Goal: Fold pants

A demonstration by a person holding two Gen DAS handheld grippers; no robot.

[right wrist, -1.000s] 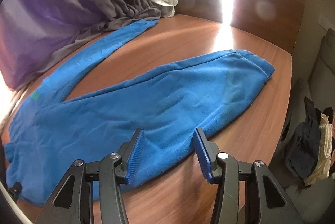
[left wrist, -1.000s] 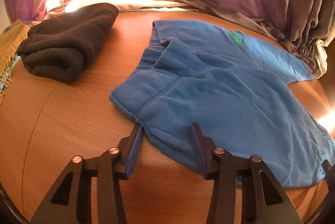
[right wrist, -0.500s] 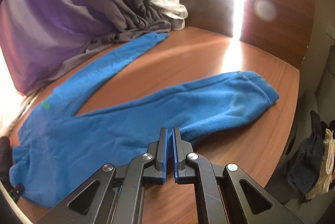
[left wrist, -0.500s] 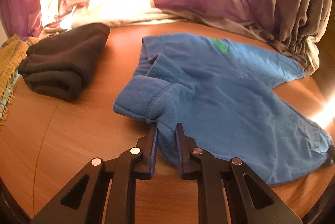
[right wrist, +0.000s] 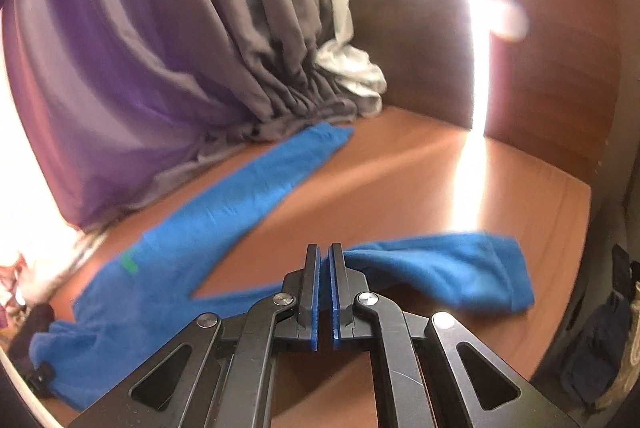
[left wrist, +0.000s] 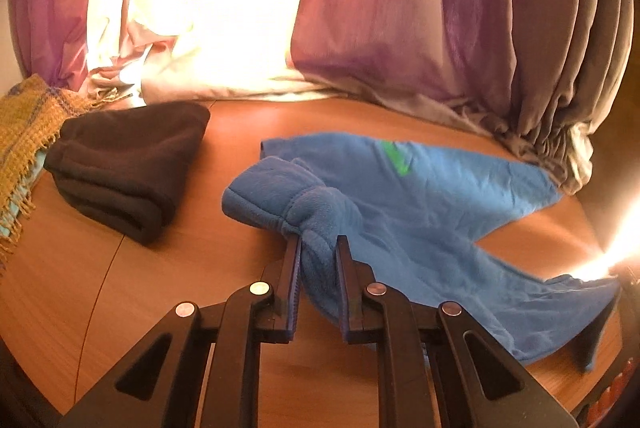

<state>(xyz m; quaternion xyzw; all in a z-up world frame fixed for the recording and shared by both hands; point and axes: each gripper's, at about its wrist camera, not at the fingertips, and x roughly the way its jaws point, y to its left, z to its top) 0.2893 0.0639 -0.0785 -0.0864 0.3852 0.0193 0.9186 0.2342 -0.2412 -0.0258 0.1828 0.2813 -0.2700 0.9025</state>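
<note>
A bunched waist corner of the pants [left wrist: 420, 212] is pinched in the left claw [left wrist: 318, 248] at lower centre, a thin leg edge in the nearly shut right claw [right wrist: 324, 252], the soft, light, limp fleece sagging onto the table [left wrist: 120, 300].

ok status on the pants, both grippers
Left gripper shut on blue pants at waistband. Right gripper shut on near leg edge. Far leg flat on table. Folded dark garment beside, clear.
</note>
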